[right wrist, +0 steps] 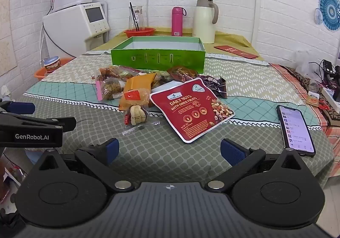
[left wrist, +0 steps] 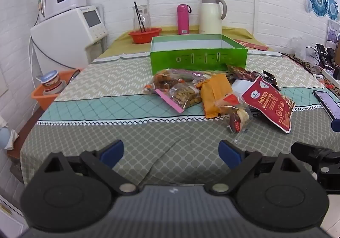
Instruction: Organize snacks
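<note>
Left gripper (left wrist: 171, 154) spread wide, nothing between fingers, above near edge of tablecloth (left wrist: 106, 136). Right gripper (right wrist: 169, 153) likewise wide, holding nothing. Snack packets heaped mid-table just before green box (right wrist: 158, 56): red nut pouch (right wrist: 192, 110) nearest, orange packet (left wrist: 214, 94) beside it. Phone (right wrist: 296, 130) lies right of pile.

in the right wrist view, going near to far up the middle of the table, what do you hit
right claw → red daily nuts pouch → green box → pink bottle, at the back wall
</note>
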`<action>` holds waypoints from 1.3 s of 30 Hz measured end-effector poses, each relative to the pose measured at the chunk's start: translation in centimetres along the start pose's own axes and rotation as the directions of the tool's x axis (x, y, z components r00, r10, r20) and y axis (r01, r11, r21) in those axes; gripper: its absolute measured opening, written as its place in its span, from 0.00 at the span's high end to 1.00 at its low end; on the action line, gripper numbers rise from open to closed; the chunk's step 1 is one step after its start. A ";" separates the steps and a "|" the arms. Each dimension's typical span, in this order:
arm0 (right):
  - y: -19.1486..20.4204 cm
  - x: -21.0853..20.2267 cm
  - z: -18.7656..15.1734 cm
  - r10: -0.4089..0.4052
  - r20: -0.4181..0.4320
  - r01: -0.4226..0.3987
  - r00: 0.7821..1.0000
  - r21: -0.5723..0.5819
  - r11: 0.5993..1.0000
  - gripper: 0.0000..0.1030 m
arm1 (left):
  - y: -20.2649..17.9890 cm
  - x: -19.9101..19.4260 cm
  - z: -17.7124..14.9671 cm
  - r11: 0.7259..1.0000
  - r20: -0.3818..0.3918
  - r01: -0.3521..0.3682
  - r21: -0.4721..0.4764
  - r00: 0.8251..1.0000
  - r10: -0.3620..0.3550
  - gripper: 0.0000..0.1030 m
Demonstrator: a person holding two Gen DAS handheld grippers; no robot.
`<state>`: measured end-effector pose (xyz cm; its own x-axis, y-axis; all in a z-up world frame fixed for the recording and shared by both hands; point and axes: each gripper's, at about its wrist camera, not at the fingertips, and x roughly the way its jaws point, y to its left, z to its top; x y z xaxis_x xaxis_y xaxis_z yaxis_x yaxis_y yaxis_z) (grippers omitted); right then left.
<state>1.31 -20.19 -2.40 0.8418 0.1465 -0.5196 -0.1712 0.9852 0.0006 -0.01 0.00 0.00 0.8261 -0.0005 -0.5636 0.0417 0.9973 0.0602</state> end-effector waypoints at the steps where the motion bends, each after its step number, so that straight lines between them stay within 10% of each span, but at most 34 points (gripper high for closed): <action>1: 0.0 0.0 0.0 0.003 -0.003 -0.003 1.000 0.003 1.000 0.00 | 0.0 0.0 0.0 1.000 -0.001 0.000 0.000 1.000 0.000 0.10; 39: 0.2 0.0 -0.1 0.002 -0.004 -0.002 1.000 0.000 1.000 0.00 | -0.4 0.0 -0.1 1.000 -0.010 0.012 0.017 1.000 -0.012 0.10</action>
<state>1.26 -19.99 -2.45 0.8393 0.1477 -0.5233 -0.1727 0.9850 0.0010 -0.08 -0.38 -0.16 0.8201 -0.0116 -0.5721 0.0614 0.9958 0.0678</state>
